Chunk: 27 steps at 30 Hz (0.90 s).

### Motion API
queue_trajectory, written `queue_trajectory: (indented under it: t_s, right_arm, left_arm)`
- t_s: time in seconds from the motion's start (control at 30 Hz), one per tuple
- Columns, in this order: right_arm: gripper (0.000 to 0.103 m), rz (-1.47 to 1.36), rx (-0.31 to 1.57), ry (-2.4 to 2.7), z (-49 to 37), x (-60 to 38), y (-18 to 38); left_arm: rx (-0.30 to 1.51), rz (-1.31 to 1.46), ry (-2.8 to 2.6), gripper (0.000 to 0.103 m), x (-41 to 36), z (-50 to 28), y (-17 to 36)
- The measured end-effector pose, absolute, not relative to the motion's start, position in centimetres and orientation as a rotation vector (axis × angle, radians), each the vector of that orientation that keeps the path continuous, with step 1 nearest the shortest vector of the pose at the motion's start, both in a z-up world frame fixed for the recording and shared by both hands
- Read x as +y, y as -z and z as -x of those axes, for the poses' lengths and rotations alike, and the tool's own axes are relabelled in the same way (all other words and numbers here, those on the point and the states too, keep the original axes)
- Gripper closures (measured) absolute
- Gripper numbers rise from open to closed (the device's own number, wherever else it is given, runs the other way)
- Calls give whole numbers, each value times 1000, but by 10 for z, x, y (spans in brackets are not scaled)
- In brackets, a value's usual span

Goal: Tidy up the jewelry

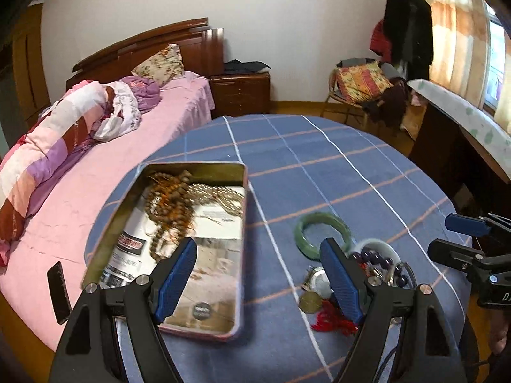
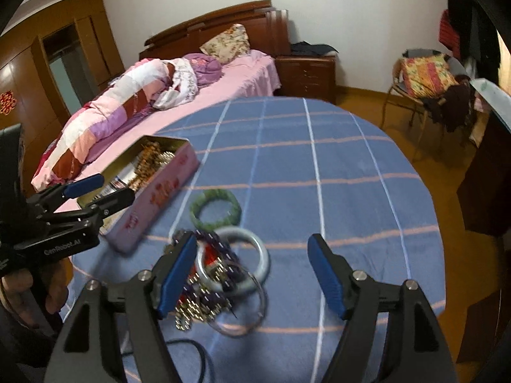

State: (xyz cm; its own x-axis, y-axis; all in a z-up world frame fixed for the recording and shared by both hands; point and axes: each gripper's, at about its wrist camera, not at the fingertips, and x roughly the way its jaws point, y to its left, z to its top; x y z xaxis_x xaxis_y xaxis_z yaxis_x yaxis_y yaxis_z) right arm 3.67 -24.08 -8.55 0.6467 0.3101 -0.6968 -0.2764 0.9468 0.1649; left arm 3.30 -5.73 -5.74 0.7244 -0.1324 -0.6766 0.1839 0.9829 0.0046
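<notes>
Landmark: open tin box (image 1: 179, 223) on the blue checked tablecloth (image 1: 319, 166).

1. Tin box – lid off, rectangular, pink outer wall. Inside, at its far end: brown bead strands (image 1: 169, 201) and a pale metal chain (image 1: 217, 194), tangled together.
2. Green bangle (image 1: 322, 233) – flat on the cloth, just right of the box, apart from it.
3. Jewelry pile (image 2: 220, 281) – nearer me than the green bangle, right of the box's near end. Contains a pale grey-white bangle (image 2: 255, 255), dark purple beads, thin wire hoops, a red tassel. Blurred; finer items can't be told.
4. My left gripper (image 1: 258, 274) – jaws spread, nothing between the pads. Left finger hangs over the box's near end, right finger over the pile's edge.
5. My right gripper (image 2: 252, 274) – released, jaws wide w/ the pile partly between them; no pad presses on any item.
</notes>
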Motion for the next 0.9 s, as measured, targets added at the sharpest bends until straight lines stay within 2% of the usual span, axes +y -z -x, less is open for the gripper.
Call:
queue_trajectory:
  t_s: [0.37,0.6,0.77,0.9]
  right_arm:
    - [28,-9,854,-319,-19,-254,123]
    - [40,11,875,-331,-15,-253,135]
    - [49,10,872,-338,-15,-253,137]
    - [53,10,871,-335,-17,-253,138]
  left_arm:
    - [775,-148,209,24,-91,-27,79]
    - [787,-199,245,24,-109,-25,91]
    - [808,-224,276,41,-120,-29,98]
    - [806,-229,287,51,-124,-33,97]
